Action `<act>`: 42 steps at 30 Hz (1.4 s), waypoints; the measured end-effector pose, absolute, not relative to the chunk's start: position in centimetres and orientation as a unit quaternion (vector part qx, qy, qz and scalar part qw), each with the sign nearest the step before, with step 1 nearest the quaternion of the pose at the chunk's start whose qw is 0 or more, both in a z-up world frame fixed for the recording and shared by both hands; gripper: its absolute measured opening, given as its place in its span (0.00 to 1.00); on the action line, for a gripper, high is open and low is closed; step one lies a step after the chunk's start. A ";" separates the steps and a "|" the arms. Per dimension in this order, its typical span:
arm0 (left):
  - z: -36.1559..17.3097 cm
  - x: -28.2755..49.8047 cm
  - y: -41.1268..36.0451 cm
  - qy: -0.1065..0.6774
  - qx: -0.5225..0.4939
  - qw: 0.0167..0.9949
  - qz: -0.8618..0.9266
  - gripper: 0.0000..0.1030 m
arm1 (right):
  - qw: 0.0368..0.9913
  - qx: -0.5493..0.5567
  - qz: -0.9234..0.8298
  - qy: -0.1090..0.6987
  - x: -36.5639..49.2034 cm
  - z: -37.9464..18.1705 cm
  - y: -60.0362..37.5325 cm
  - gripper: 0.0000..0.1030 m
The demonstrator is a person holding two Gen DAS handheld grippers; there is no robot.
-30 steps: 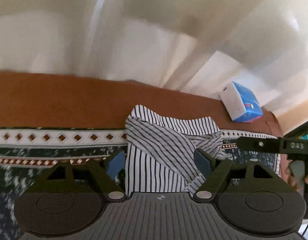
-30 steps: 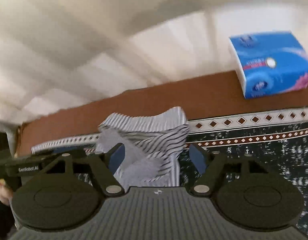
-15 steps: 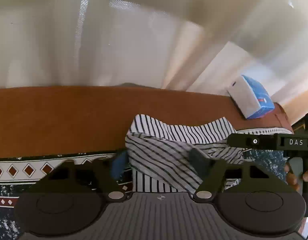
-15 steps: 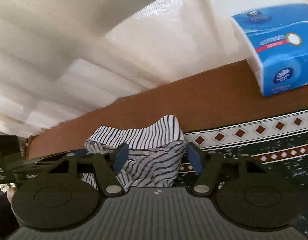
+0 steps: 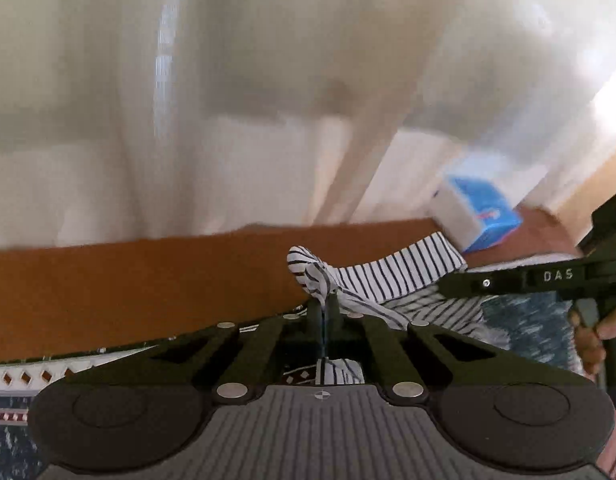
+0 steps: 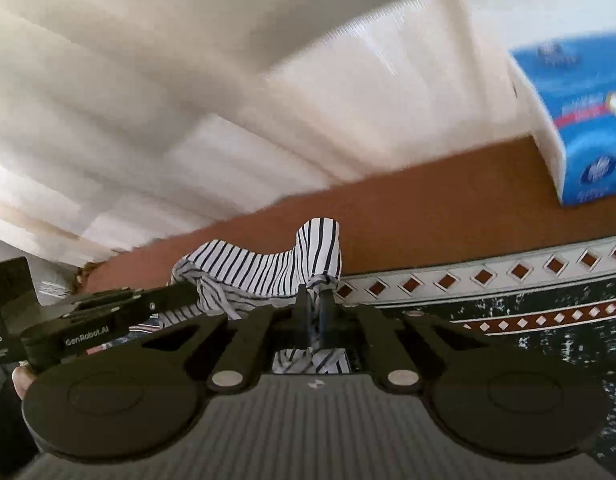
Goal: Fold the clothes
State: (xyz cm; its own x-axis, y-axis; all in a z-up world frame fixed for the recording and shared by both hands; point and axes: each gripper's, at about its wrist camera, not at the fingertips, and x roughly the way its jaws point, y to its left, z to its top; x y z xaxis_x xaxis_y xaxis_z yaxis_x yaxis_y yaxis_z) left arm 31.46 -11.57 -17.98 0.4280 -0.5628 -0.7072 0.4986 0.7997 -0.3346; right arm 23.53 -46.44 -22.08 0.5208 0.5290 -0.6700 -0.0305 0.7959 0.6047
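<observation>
A white garment with thin black stripes (image 5: 392, 276) lies bunched on the patterned table, near the brown band at its far side. My left gripper (image 5: 324, 312) is shut on its left end, and a pinched tuft of cloth sticks up past the fingertips. My right gripper (image 6: 316, 308) is shut on the right end of the same striped garment (image 6: 263, 272), which stretches between the two grippers. Each gripper shows in the other's view, the right gripper (image 5: 448, 288) at the right edge and the left gripper (image 6: 187, 296) at the left.
A blue and white tissue box (image 6: 576, 120) stands on the brown band at the right; it also shows in the left wrist view (image 5: 476, 216). White curtains (image 5: 267, 100) hang behind the table. The patterned tablecloth (image 6: 528, 312) spreads to the right.
Both grippers went from open around the striped garment to shut on it. The cloth is now bunched at the fingertips and pulled between them.
</observation>
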 end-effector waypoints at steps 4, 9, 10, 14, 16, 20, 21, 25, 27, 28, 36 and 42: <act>-14.8 28.0 -10.0 0.402 -0.057 0.854 -0.324 0.00 | 0.840 0.272 0.190 0.430 20.8 -18.3 -46.6 0.03; -12.4 23.7 -9.7 0.371 -0.021 0.861 -0.347 0.00 | 0.850 0.261 0.225 0.399 15.6 -14.3 -46.0 0.04; -12.7 23.6 -10.3 0.372 -0.003 0.865 -0.337 0.00 | 0.851 0.251 0.228 0.401 14.7 -13.9 -45.7 0.04; -14.6 25.7 -11.9 0.386 -0.002 0.876 -0.290 0.00 | 0.861 0.192 0.196 0.427 14.8 -14.9 -44.1 0.04; -15.5 27.0 -12.6 0.392 -0.005 0.880 -0.267 0.00 | 0.870 0.186 0.171 0.424 15.6 -15.8 -43.9 0.04; -17.0 29.3 -13.8 0.401 0.004 0.884 -0.238 0.00 | 0.876 0.191 0.148 0.418 17.5 -16.9 -43.5 0.04; -17.4 30.0 -14.0 0.406 0.003 0.884 -0.233 0.00 | 0.877 0.184 0.146 0.419 17.9 -17.0 -43.3 0.04; -19.6 32.8 -14.6 0.426 0.000 0.877 -0.221 0.00 | 0.873 0.182 0.136 0.433 19.7 -18.5 -43.9 0.04; -20.7 34.1 -14.8 0.436 -0.001 0.873 -0.219 0.00 | 0.868 0.189 0.130 0.440 20.9 -19.6 -44.3 0.04; -21.3 34.7 -14.8 0.441 -0.002 0.871 -0.219 0.00 | 0.867 0.188 0.128 0.444 21.4 -20.1 -44.3 0.04; -20.2 34.9 -12.1 0.433 -0.066 0.857 -0.272 0.00 | 0.856 0.214 0.149 0.446 21.5 -21.3 -45.7 0.04; -14.8 30.2 -9.5 0.388 -0.094 0.860 -0.318 0.00 | 0.863 0.243 0.191 0.399 17.3 -17.5 -46.2 0.04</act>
